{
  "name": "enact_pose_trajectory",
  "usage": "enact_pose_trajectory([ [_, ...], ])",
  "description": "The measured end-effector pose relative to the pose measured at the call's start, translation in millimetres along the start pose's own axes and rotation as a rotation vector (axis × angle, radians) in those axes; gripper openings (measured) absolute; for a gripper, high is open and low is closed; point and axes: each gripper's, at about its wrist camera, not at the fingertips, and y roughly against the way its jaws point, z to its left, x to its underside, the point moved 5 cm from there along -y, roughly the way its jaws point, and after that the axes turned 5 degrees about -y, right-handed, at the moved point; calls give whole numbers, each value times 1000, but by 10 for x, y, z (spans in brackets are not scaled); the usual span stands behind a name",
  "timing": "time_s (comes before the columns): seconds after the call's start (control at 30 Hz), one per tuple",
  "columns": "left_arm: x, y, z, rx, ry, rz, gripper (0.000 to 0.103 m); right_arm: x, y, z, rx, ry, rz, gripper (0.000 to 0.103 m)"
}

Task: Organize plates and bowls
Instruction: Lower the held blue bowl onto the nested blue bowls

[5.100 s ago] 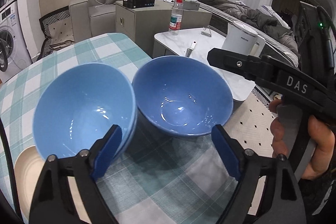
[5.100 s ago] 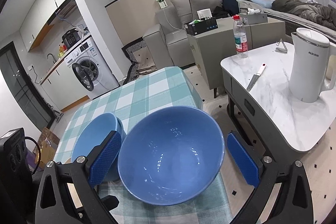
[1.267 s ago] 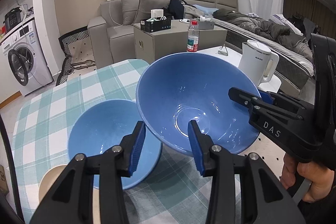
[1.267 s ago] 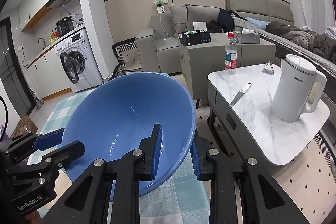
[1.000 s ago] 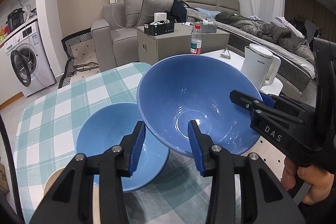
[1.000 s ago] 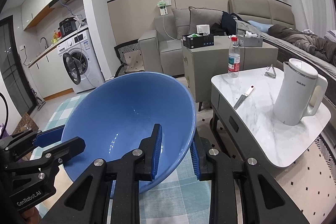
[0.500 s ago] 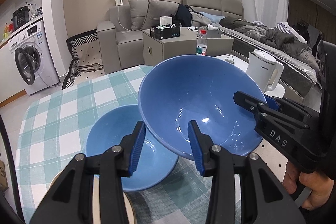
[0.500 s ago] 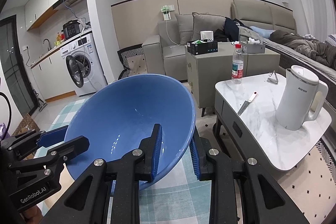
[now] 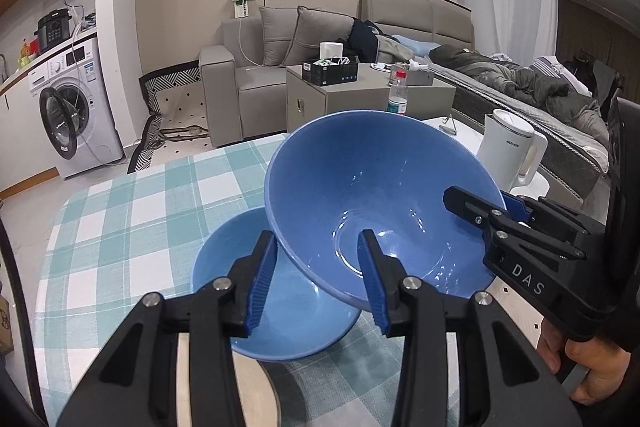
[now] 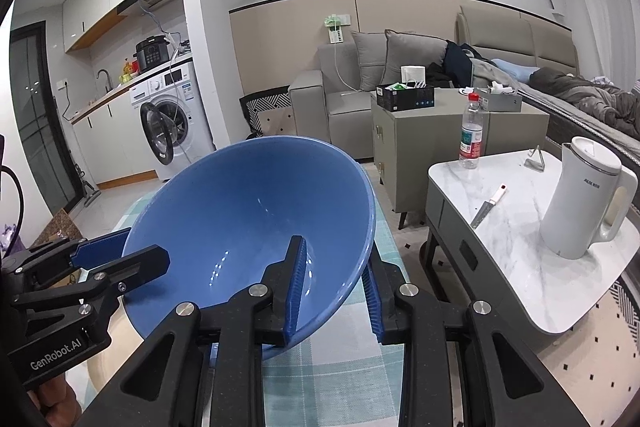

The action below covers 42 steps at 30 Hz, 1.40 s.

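A large blue bowl (image 9: 360, 179) hangs tilted above the checked table (image 9: 140, 211), held by both grippers. My left gripper (image 9: 316, 255) is shut on its near rim, one pad outside the wall and one inside. My right gripper (image 10: 334, 267) is shut on the opposite rim of the same bowl (image 10: 248, 211); in the left wrist view this right gripper (image 9: 480, 203) shows at the right. A second blue bowl (image 9: 224, 267) rests on the table, partly under the lifted one. A cream plate (image 9: 266, 403) lies at the near edge, mostly hidden by the fingers.
To the right of the table stands a marble side table (image 10: 520, 227) with a white kettle (image 10: 584, 195), a knife (image 10: 486, 207) and a water bottle (image 10: 471, 131). A grey sofa, a cabinet and a washing machine stand farther back. A person's hand (image 9: 580, 359) grips the right handle.
Both grippers have carried the lifted bowl leftward, so it now overlaps the bowl on the table more. Neither grip has changed.
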Motion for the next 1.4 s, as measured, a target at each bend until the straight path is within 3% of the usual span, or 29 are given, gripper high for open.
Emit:
enact_pose_trajectory([
  [0.63, 154, 46, 347, -72, 38, -4, 41, 150, -256, 409, -48, 49, 41, 29],
  [1.4, 362, -16, 581, -99, 69, 37, 41, 321, -518, 626, -67, 102, 92, 31],
])
